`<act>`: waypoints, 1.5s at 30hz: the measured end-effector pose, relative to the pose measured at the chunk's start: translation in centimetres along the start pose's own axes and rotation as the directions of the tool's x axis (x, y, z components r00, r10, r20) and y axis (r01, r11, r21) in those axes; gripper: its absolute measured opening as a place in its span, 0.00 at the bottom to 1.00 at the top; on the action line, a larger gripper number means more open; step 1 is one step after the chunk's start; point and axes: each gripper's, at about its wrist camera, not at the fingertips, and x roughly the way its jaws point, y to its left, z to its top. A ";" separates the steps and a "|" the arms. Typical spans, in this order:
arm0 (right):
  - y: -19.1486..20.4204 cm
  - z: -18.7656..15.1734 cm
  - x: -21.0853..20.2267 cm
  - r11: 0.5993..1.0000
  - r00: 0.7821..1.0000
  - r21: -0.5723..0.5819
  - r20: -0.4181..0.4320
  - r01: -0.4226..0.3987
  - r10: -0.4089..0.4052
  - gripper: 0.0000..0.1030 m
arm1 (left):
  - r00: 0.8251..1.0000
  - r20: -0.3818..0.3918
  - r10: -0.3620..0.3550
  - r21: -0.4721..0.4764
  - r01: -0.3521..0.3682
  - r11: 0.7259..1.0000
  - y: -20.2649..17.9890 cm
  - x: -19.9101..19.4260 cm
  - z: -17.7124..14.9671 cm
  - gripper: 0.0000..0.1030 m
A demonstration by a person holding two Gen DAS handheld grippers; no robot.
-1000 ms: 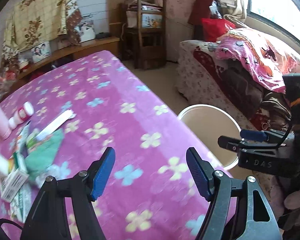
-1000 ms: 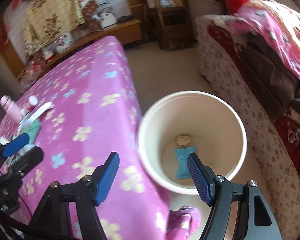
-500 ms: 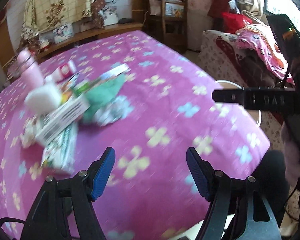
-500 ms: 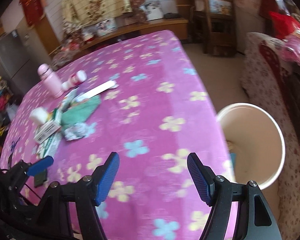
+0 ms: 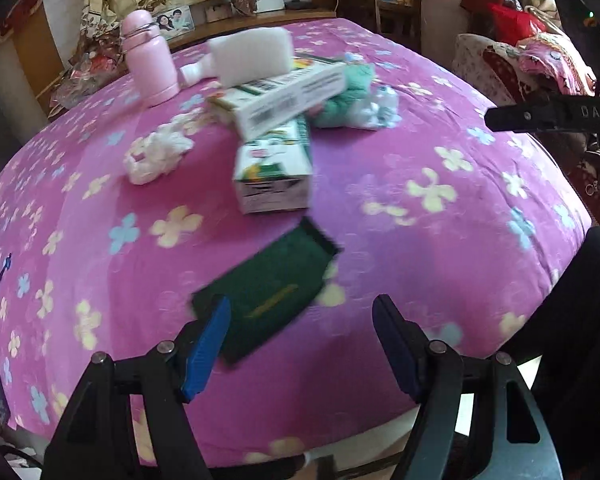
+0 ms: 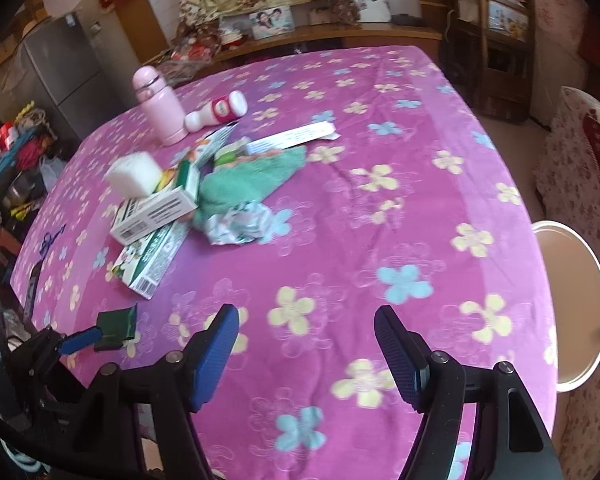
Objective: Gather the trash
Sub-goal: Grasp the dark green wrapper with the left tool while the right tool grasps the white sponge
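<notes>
Trash — cartons, crumpled wrapper, white tissue — lies heaped toward the far left of the pink floral surface, a dark green packet at its near edge beneath the wide, empty left tongs, right tongs likewise wide, bin beside the right edge.

Flowered purple table carries boxes, flask.

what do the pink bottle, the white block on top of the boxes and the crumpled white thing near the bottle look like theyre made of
The pink bottle: smooth with a soft sheen, so probably coated metal or plastic; the look leaves it open. The white block: matte with rounded corners, likely foam or sponge. The crumpled white wad: soft, irregular folds, looks like tissue paper, though the blur leaves thin plastic possible.
</notes>
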 end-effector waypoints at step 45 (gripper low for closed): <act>14.8 8.7 5.3 0.893 0.971 -0.418 0.083 -0.169 0.222 0.32 | 0.998 -0.023 -0.055 -0.208 0.049 0.977 10.3 2.6 2.5 0.24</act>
